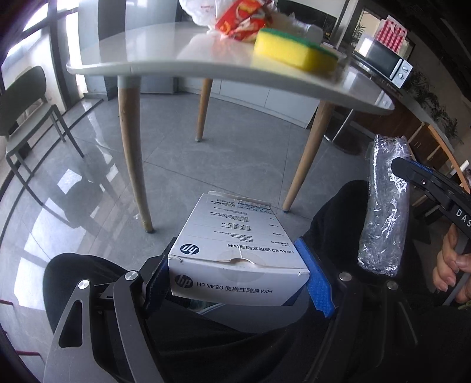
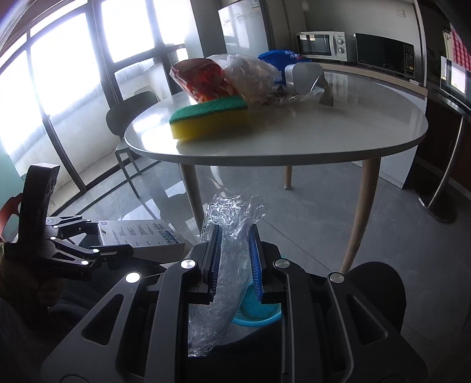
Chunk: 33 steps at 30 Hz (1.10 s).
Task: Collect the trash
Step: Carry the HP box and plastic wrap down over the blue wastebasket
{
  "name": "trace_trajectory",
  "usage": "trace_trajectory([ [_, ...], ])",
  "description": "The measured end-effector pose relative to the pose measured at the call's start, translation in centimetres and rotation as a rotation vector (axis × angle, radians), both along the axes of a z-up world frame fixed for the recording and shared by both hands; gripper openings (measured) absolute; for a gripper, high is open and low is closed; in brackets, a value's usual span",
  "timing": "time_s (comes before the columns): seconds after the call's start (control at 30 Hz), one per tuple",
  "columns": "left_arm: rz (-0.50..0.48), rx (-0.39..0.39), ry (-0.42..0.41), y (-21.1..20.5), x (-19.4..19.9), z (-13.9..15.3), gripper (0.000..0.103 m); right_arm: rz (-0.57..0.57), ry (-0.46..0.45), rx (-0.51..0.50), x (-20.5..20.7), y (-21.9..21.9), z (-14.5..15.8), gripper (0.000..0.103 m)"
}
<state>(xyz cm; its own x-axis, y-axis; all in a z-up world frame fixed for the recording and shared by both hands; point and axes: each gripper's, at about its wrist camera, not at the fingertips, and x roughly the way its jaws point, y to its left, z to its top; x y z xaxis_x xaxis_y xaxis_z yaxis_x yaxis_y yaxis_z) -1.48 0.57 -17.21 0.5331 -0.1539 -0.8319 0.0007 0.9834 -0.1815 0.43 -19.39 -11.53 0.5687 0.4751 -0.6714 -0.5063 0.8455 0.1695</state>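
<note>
The left gripper (image 1: 238,274) is clamped across the short width of a white HP box (image 1: 235,235), its blue pads pressing on both side walls; the box's long axis runs forward, away from the camera, and it is held low, below the desk's (image 1: 147,56) edge and over the person's dark-trousered knees. To its right, in the same left-wrist view, a crumpled clear plastic wrapper (image 1: 384,206) stands roughly upright in the right gripper (image 1: 412,173), just beside the box and slightly higher. On the desk above lie a yellow-green sponge (image 1: 294,50) near the edge and a red snack bag (image 1: 244,20) behind it.

From the right wrist, the right gripper (image 2: 234,259) is shut on the plastic wrapper (image 2: 232,235), which sticks out above and below the pads. Directly beneath, partly hidden, is the rim of a blue bin (image 2: 259,315), so the drop looks to be straight down. The left gripper (image 2: 112,250) with the HP box (image 2: 138,235) sits to the left and would need to shift right to reach the bin. The sponge (image 2: 209,120), the snack bag (image 2: 203,76) and other bags remain on the desk (image 2: 323,132), ahead and above both grippers.
</note>
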Motion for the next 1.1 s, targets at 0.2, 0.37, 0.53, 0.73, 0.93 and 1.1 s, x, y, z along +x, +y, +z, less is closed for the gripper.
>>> trace_trajectory([
  [0.2,0.022,-0.038,0.103,0.4,2.9,-4.3,0.077,0.009,0.074,-0.021,2.9,1.6,-4.5,0.017],
  [0.37,0.037,0.0,0.118,0.3,4.6,-5.4,0.077,0.008,0.21,-0.073,6.0,3.4,-8.7,0.017],
  [0.53,0.057,-0.028,0.19,0.0,6.3,-8.1,0.077,0.003,0.284,-0.078,8.3,5.1,-11.6,0.017],
  [0.73,0.079,-0.075,0.239,0.2,8.3,-9.4,0.077,0.002,0.378,-0.107,10.4,6.5,-15.4,0.017],
  [0.93,0.123,-0.143,0.308,1.1,10.0,-11.9,0.077,-0.036,0.499,-0.159,12.8,7.7,-19.9,0.018],
  [1.1,0.146,-0.164,0.343,1.6,11.2,-13.9,0.077,-0.063,0.587,-0.168,14.5,8.4,-23.0,0.018],
])
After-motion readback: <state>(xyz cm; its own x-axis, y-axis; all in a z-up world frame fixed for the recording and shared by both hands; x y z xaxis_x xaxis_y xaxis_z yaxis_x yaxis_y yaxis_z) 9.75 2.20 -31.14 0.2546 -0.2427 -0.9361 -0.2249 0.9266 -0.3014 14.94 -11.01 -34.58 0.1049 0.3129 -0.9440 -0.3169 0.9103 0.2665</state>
